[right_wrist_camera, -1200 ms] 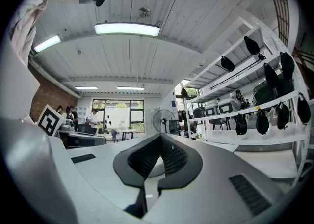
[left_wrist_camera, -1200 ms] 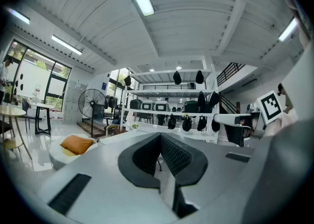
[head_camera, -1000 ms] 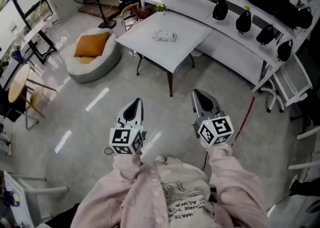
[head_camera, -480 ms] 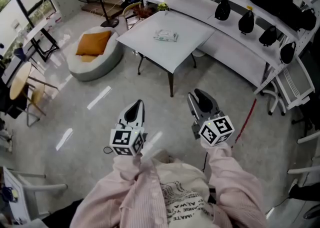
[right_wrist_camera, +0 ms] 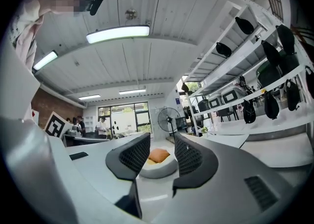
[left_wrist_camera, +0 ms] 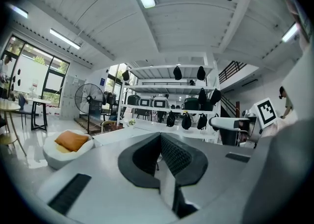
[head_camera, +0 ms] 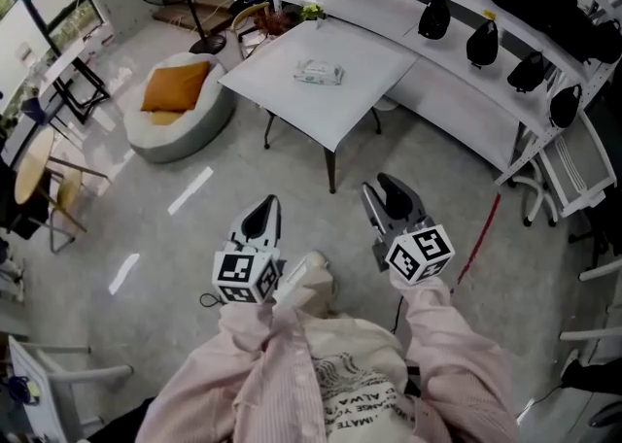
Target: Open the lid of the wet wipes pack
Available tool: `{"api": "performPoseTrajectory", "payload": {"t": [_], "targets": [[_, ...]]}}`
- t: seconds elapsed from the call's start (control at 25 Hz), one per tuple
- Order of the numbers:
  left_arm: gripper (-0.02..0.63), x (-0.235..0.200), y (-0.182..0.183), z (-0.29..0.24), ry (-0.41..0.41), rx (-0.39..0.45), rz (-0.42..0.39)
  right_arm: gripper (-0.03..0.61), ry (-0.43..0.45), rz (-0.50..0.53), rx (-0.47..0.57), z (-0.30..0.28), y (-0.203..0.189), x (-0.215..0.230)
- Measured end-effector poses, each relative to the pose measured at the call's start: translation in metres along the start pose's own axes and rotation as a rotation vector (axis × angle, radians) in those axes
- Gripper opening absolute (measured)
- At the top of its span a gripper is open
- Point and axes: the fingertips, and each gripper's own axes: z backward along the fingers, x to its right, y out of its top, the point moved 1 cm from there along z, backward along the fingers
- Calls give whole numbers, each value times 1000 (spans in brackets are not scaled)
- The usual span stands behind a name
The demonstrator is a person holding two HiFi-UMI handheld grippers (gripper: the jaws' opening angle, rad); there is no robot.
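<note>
While standing well back from the white table [head_camera: 335, 116] at upper centre, holds both tools low in the frame above the grey floor [head_camera: 146, 227]. Shows the left gripper [head_camera: 260, 218], lower centre-left, with jaws pressed together on nothing. Has the right gripper [head_camera: 391, 196], lower centre-right, with jaws apart and empty, having just been opening. Leaves the wet wipes pack [head_camera: 320, 70] lying on that table, well apart from both.

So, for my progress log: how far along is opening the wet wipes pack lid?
Nothing looks done yet. The wet wipes pack lies on the white table, far from both grippers; its lid is too small to read. In hand: the left gripper is shut and empty; the right gripper has just been opening its jaws, nothing between them. Left: reach the pack and lift the lid.
</note>
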Motion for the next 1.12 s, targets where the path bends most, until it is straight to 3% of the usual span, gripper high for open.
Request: {"api": "performPoseTrajectory", "payload": {"t": [0.56,0.8,1.12], "targets": [[0,-75,7,-128,-8,-44,46,124,50,-89,-48,-126,-12,71],[0,-107,16,-181,-22,-47,41,124,40,-77,-67,-180,-12,99],[0,-135,14,-222,-30,-55,43,124,27,-92,-70,-220,-23,126]]}}
